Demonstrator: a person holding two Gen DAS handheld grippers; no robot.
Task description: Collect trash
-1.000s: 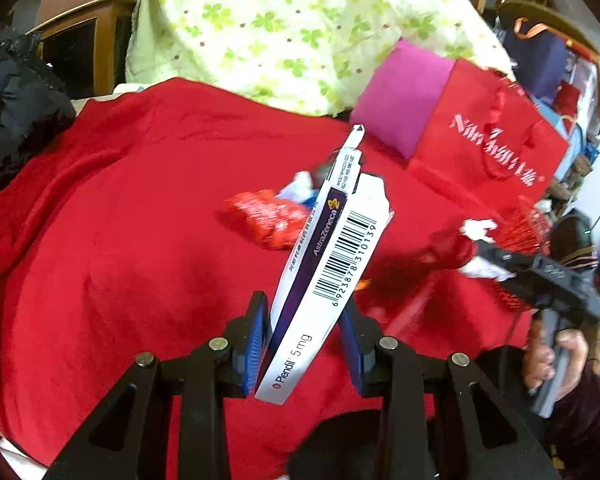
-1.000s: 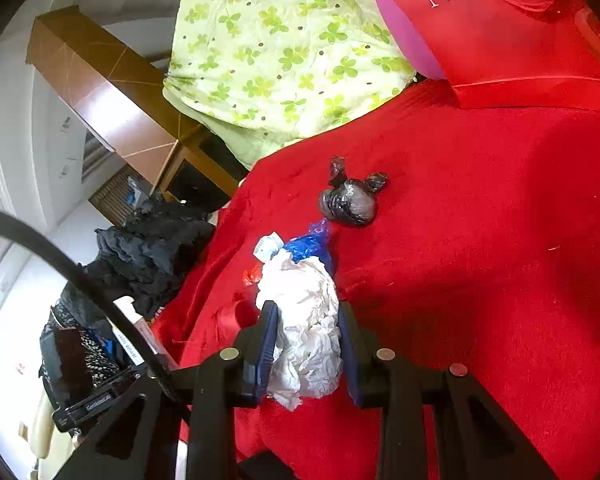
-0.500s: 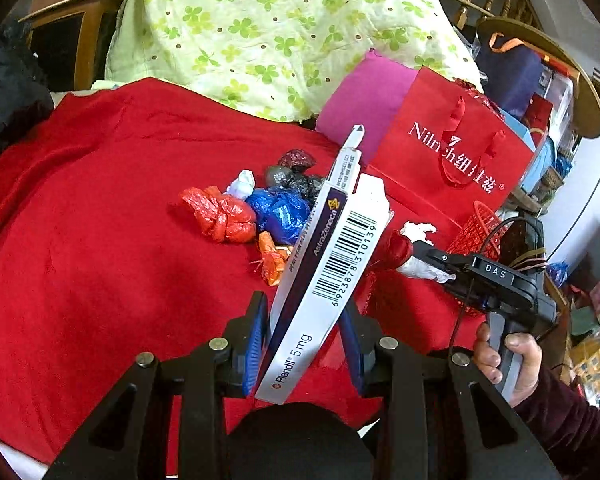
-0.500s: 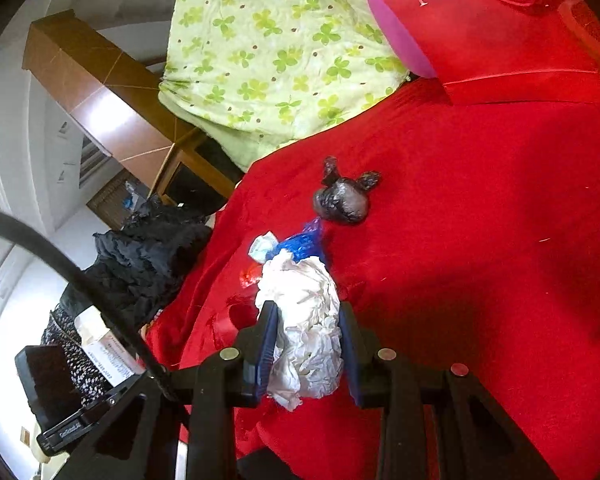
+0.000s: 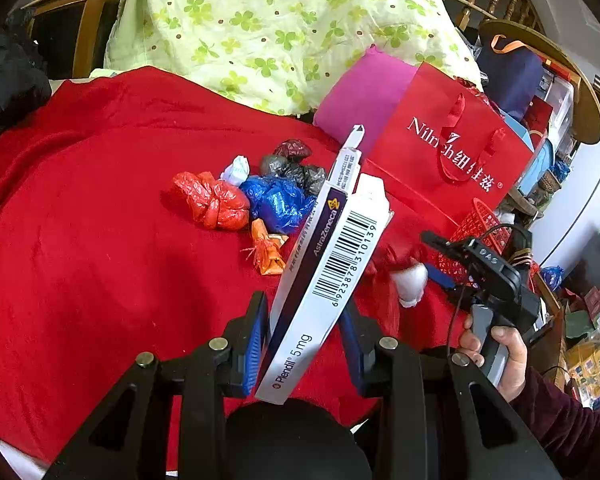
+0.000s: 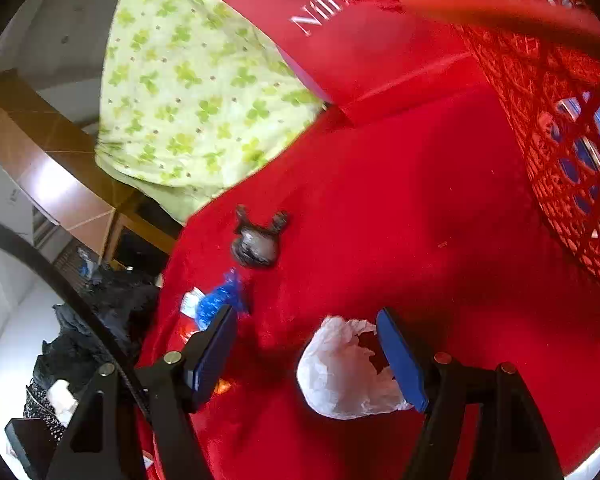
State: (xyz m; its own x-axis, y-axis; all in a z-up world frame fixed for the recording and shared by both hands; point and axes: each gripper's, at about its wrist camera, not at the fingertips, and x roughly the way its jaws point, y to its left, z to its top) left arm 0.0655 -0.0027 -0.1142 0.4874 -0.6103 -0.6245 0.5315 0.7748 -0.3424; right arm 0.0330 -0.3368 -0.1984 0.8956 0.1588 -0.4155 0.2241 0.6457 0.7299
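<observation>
- We see a red blanket point(image 5: 80, 240) spread under and ahead of both pairs of fingers, with a green clover-print quilt point(image 5: 268, 28) heaped at its far edge.
- A red paper bag point(image 5: 452, 152) with white lettering stands ahead and to the right of our left fingers, a magenta cushion point(image 5: 364, 96) tucked just behind it.
- A red mesh basket point(image 6: 552, 128) sits up and to the right of our right fingers (its rim is blurred at the top of that view).
- Our left gripper point(image 5: 304, 340) is clamped on a white and purple medicine box point(image 5: 328, 264), which sticks up tilted from between the blue pads.
- Our right gripper point(image 6: 308, 356) has just been opening; its jaws stand wide. The white crumpled paper wad point(image 6: 340, 372) lies between them, close against the right pad point(image 6: 400, 360) and clear of the left one; we cannot tell whether it touches that right pad.
- Beyond our left fingers lies a cluster of knotted bags, touching or nearly so: a red bag point(image 5: 212, 200), a blue bag point(image 5: 276, 200), a dark grey bag point(image 5: 288, 168).
- An orange wrapper point(image 5: 266, 252) lies nearest the left fingertips.
- A small white scrap point(image 5: 236, 170) sits behind the red bag.
</observation>
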